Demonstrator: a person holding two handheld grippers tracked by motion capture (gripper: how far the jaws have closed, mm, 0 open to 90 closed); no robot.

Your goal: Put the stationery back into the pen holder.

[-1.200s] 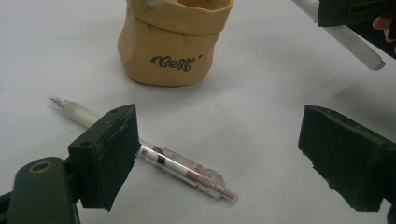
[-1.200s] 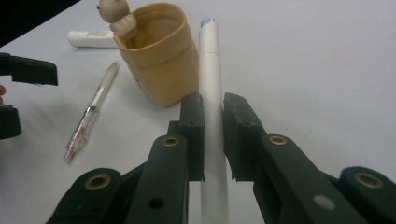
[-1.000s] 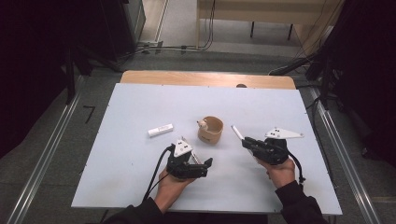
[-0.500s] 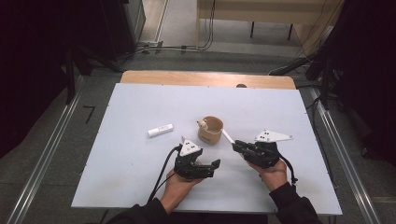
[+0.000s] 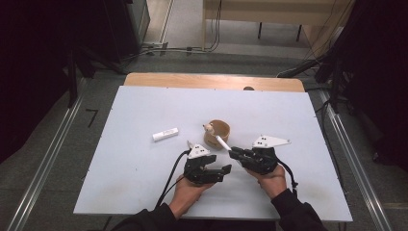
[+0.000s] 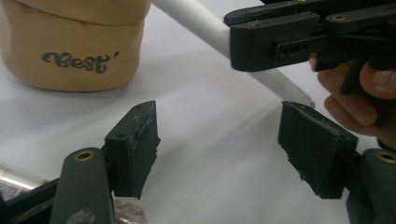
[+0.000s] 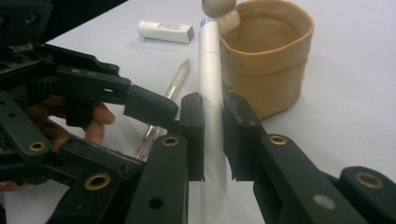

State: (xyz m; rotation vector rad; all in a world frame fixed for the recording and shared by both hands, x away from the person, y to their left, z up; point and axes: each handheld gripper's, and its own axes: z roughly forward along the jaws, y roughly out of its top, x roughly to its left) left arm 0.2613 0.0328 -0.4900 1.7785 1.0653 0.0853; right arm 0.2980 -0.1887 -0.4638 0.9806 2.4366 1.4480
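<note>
Gripping a white pen [image 5: 223, 143] in my right claw [image 5: 234, 153], its long axis pointing to eleven o'clock toward the tan cup [image 5: 217, 134]; my left claw [image 5: 226, 169] is open, its jaws just closing on nothing.

We see a smooth white plastic pen [image 7: 208, 88] between the matt black plastic pads of our right gripper [image 7: 212, 135]. The tan cup [image 7: 266, 51] looks like soft, matt, wrinkled leather or paper, and the table [image 5: 144, 163] is smooth, faintly glossy white, with a wood edge at its far side.
</note>
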